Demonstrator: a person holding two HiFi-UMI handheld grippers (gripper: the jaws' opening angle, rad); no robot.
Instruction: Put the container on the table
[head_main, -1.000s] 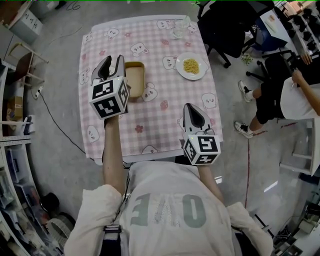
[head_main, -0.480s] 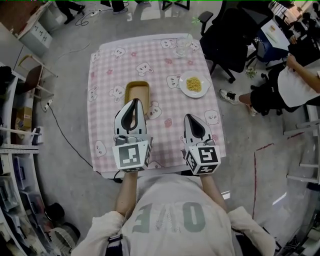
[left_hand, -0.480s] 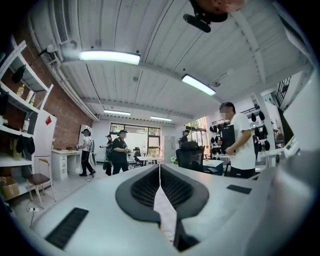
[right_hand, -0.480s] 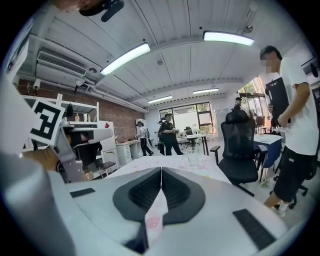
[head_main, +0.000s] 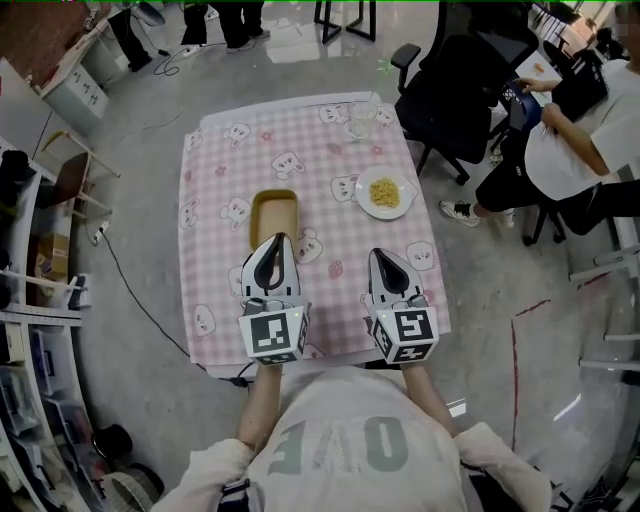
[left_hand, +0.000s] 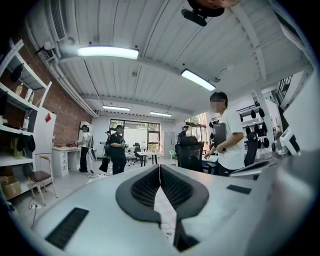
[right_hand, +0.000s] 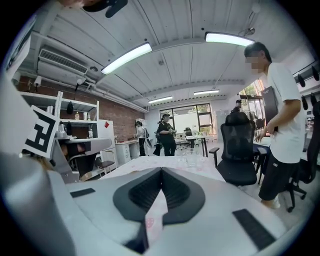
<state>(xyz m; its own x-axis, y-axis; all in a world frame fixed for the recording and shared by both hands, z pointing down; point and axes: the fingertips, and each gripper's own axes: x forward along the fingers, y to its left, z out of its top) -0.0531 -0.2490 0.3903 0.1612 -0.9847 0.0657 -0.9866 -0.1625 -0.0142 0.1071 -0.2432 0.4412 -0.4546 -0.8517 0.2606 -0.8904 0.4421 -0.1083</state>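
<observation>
A tan rectangular container (head_main: 274, 212), open and empty, rests on the pink checked table (head_main: 215, 200) near its middle. My left gripper (head_main: 274, 239) is just on the near side of the container, apart from it, jaws shut with nothing between them. In the left gripper view the left gripper (left_hand: 159, 168) shows its pads pressed together. My right gripper (head_main: 384, 254) hovers over the table's near right part, also shut and empty. The right gripper view shows that gripper (right_hand: 161, 171) with its pads meeting. The container is hidden in both gripper views.
A white plate of yellow noodles (head_main: 385, 193) sits right of the container. A clear glass (head_main: 360, 120) stands at the table's far edge. A black office chair (head_main: 455, 85) and a seated person (head_main: 570, 140) are to the right. Shelves (head_main: 30, 300) line the left.
My left gripper was open beside the container's left wall; it has pulled back toward the near edge and shut. The container stays on the table. The right gripper barely moved.
</observation>
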